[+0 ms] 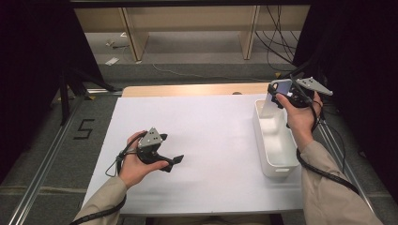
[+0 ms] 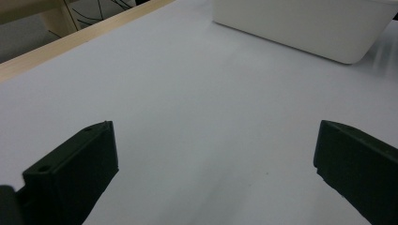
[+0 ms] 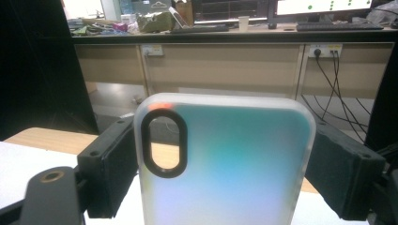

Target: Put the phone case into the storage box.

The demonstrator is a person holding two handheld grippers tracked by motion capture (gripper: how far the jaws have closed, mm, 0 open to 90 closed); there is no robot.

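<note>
The right tool [image 3: 220, 173] has its 2 black jaws spread wide and pressed against the 2 long edges of a phone case [image 3: 225, 164], which stands upright between them; the case is translucent, tinted from teal to pale violet, with a black-rimmed oval camera cut-out near its top left corner in the right gripper view. In the high view the right tool [image 1: 281, 96] is held up by the person's right hand [image 1: 300, 115] at the far right of the surface [image 1: 197, 140], and the phone case [image 1: 273, 101] hangs over the far end of a white bin [image 1: 263, 140], a long rectangular container that sits lengthwise along the right side of the surface; whether the case touches the bin's rim cannot be told. The left tool [image 1: 176, 161] rests low in the person's left hand [image 1: 136, 166] at the near left of the surface, well apart from the bin and the case, its grey three-cornered plate facing up. In the left gripper view the left tool [image 2: 216, 159] has its 2 jaws standing wide apart with nothing between them but the bare white surface [image 2: 187, 93], and the white bin [image 2: 305, 28] lies farther off at the top of that view. A light wooden edge runs along the far side of the white surface, and cables trail across the floor beyond it.
</note>
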